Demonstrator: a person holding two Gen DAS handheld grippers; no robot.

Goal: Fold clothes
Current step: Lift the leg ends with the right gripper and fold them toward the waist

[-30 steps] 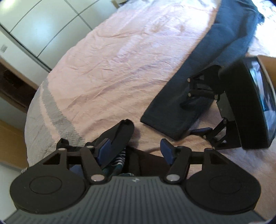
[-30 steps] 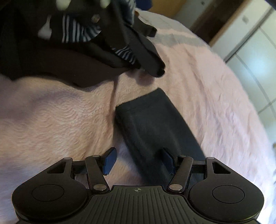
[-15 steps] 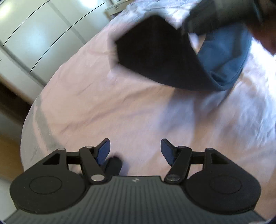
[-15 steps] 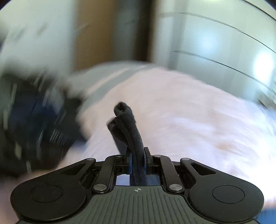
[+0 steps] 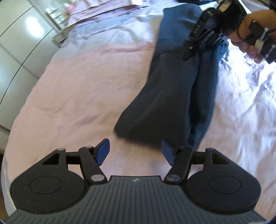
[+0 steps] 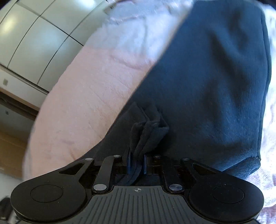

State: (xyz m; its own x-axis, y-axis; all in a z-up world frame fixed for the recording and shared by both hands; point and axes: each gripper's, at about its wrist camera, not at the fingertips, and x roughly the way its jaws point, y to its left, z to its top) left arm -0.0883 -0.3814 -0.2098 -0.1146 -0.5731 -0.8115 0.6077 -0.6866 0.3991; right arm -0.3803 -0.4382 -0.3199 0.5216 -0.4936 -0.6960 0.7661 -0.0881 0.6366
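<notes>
A long dark blue garment (image 5: 172, 89) lies folded back on itself on the pink bedspread (image 5: 82, 82). My right gripper (image 6: 136, 166) is shut on the garment's end (image 6: 148, 134), and holds it over the rest of the garment (image 6: 215, 77). In the left wrist view the right gripper (image 5: 203, 43) sits at the garment's far end, held by a hand. My left gripper (image 5: 136, 150) is open and empty, just short of the fold's near end.
White wardrobe doors (image 6: 34, 34) stand to the left of the bed. A small shelf with bottles (image 5: 57, 13) is at the far left. A sunlit patch of bedspread (image 5: 250, 89) lies to the right of the garment.
My right gripper shut on the garment's end, lifted it and carried it back over the rest of the garment. My left gripper moved away from the dark clothes pile.
</notes>
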